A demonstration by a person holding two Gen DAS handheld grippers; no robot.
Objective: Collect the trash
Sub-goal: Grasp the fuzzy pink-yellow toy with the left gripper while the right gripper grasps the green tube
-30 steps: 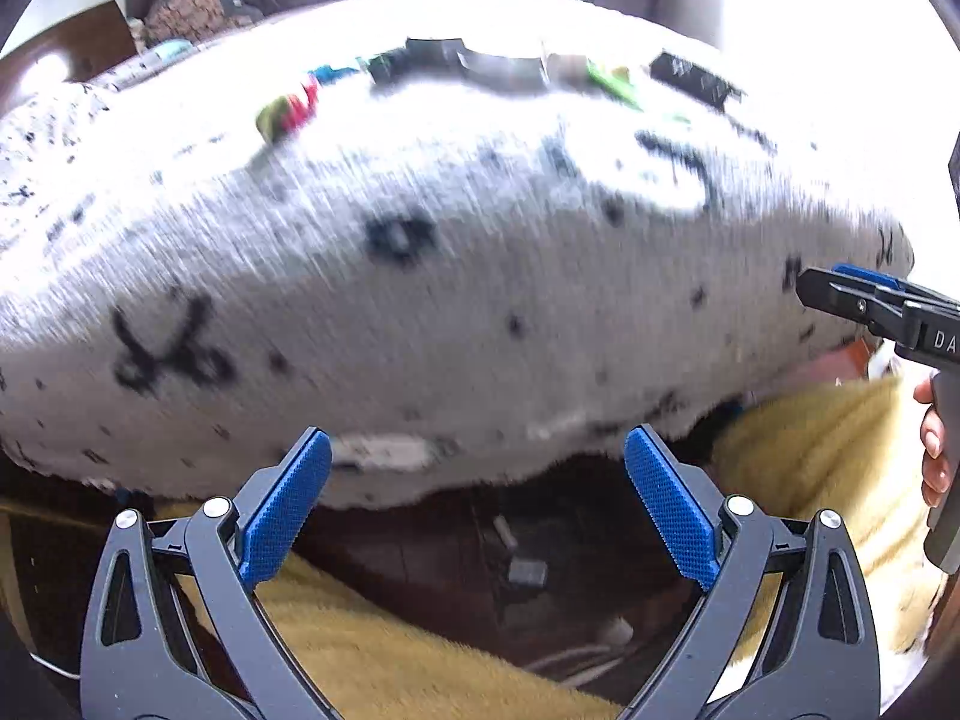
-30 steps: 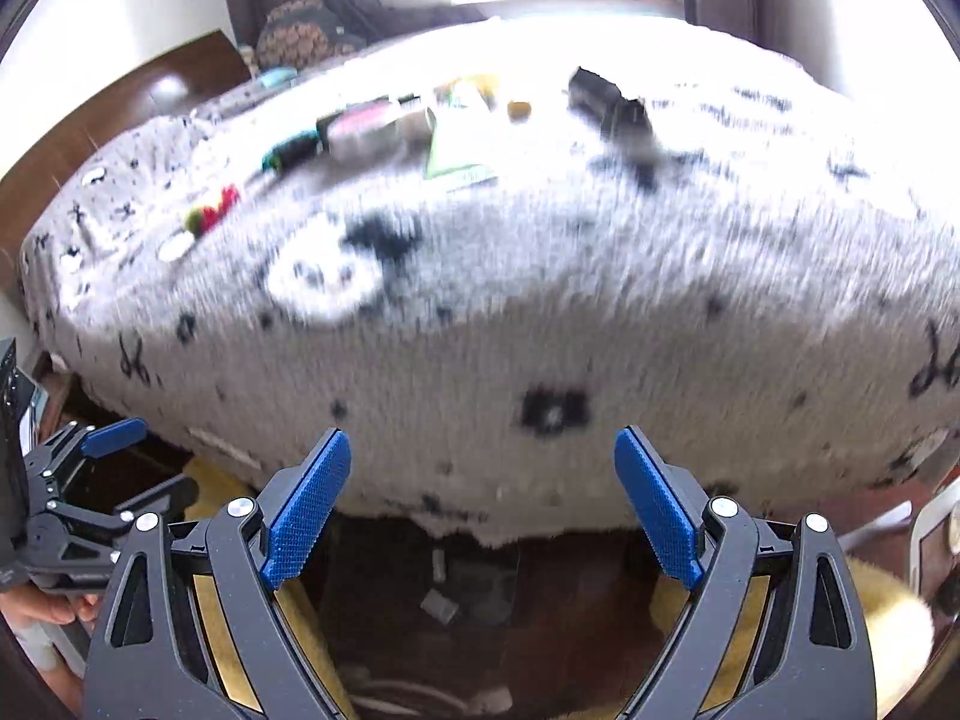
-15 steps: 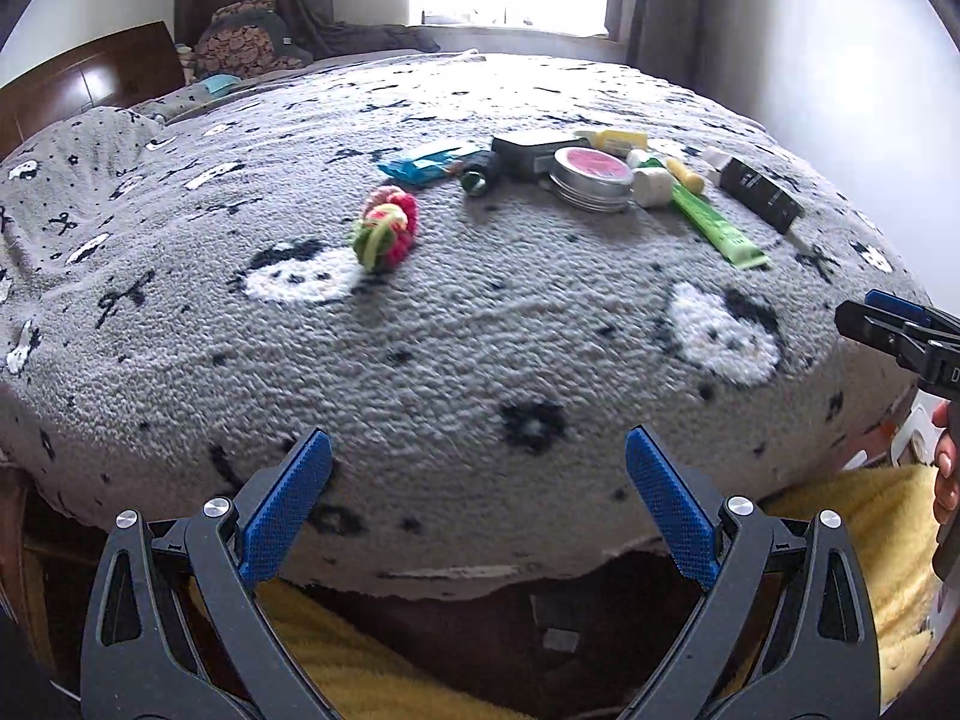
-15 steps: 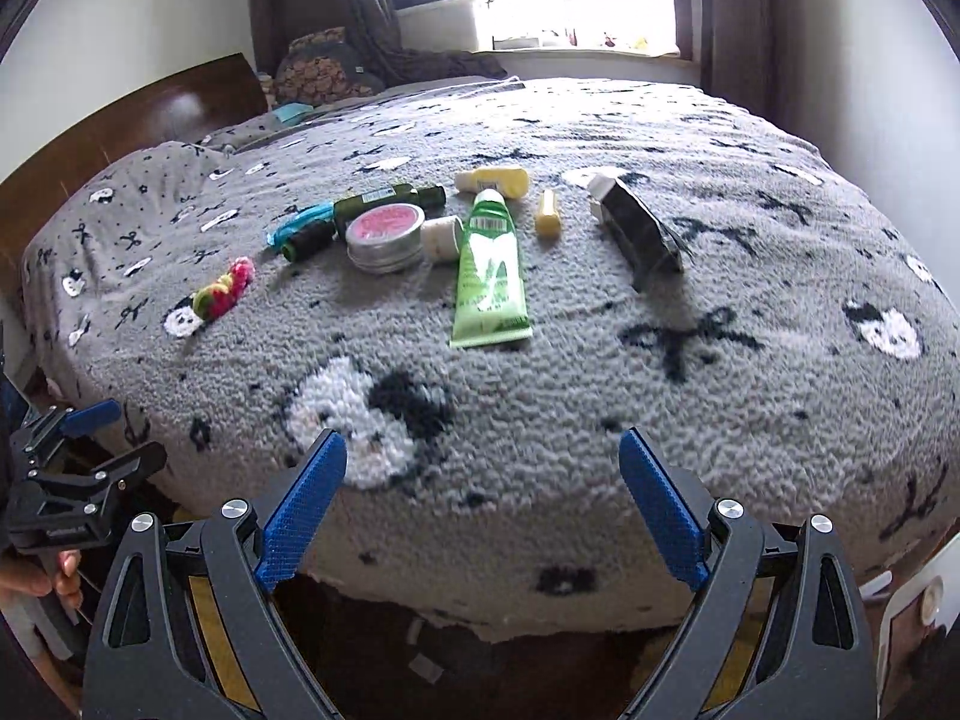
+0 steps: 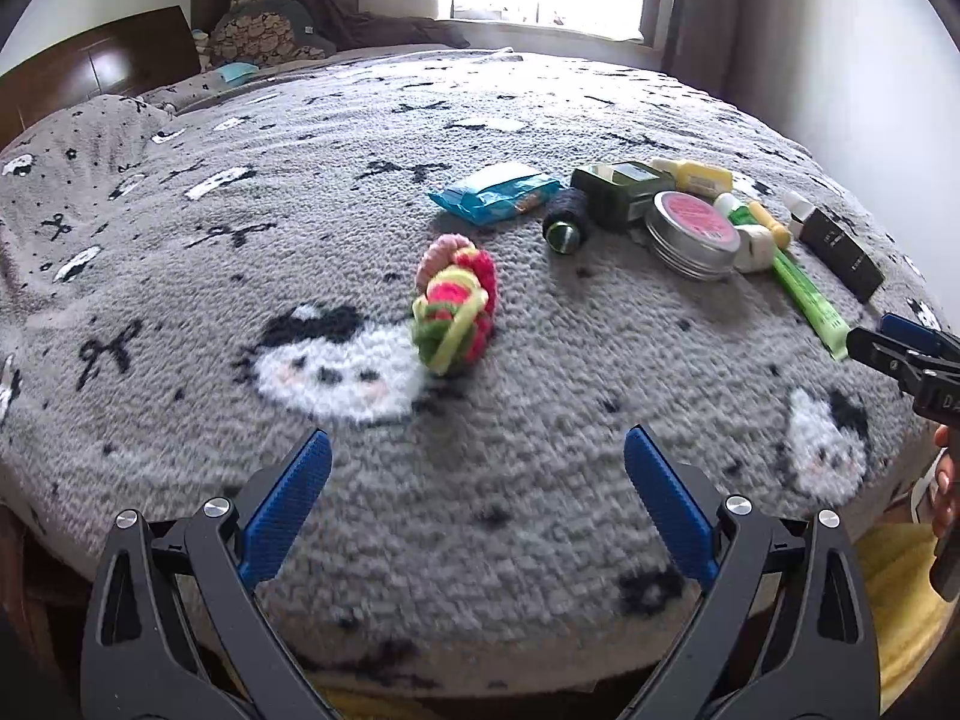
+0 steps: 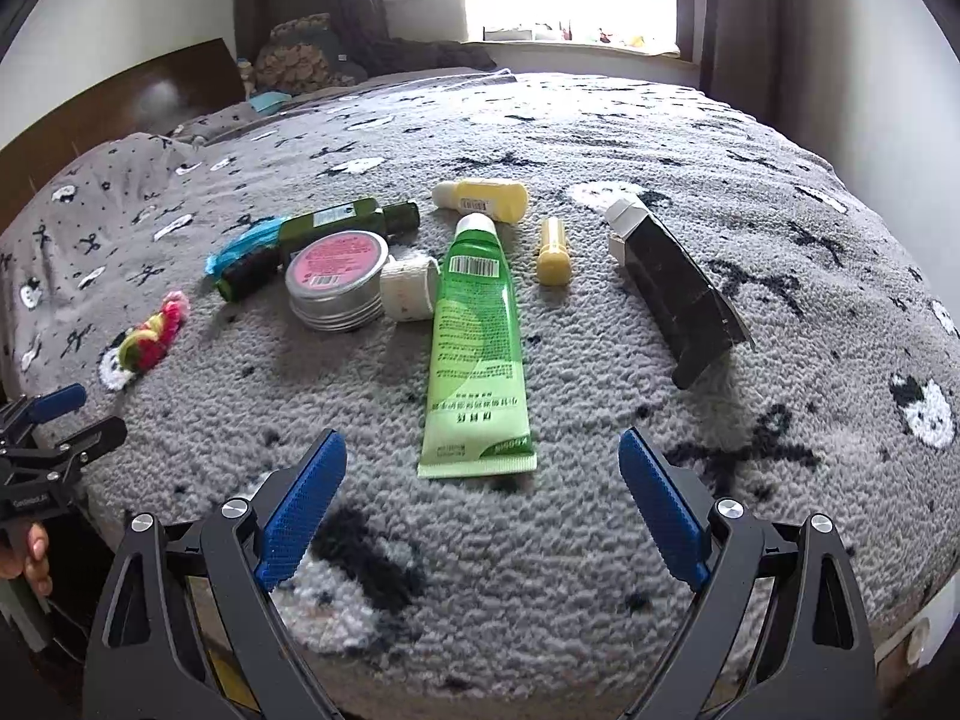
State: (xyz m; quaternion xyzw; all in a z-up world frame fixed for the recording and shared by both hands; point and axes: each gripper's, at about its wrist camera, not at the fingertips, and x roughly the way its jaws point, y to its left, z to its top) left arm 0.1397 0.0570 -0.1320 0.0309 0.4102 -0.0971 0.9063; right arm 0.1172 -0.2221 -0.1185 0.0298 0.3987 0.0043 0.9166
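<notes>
A: How do the two grippers stand?
B: The left gripper (image 5: pixel 477 468) hovers over the near edge of the bed (image 5: pixel 540 540), jaws wide apart and empty. The right gripper (image 6: pixel 483 480) does the same further along the edge, its jaws likewise spread with nothing between them.

A: Where is the trash?
B: It lies on the grey blanket (image 6: pixel 600 540). A green tube (image 6: pixel 477 348) lies just ahead of the right gripper, its crimped end nearest. Beside it sit a round tin with a pink lid (image 6: pixel 335 279), a small white jar (image 6: pixel 410 288), a dark green bottle (image 6: pixel 345 222), a blue wrapper (image 5: pixel 495 192), a yellow bottle (image 6: pixel 483 199), a small yellow stick (image 6: pixel 552 252) and a black carton (image 6: pixel 675 294).

A: And in front of the left gripper?
B: A multicoloured yarn bundle (image 5: pixel 456 303), well apart from the jaws, resting by a white cartoon face on the blanket.
</notes>
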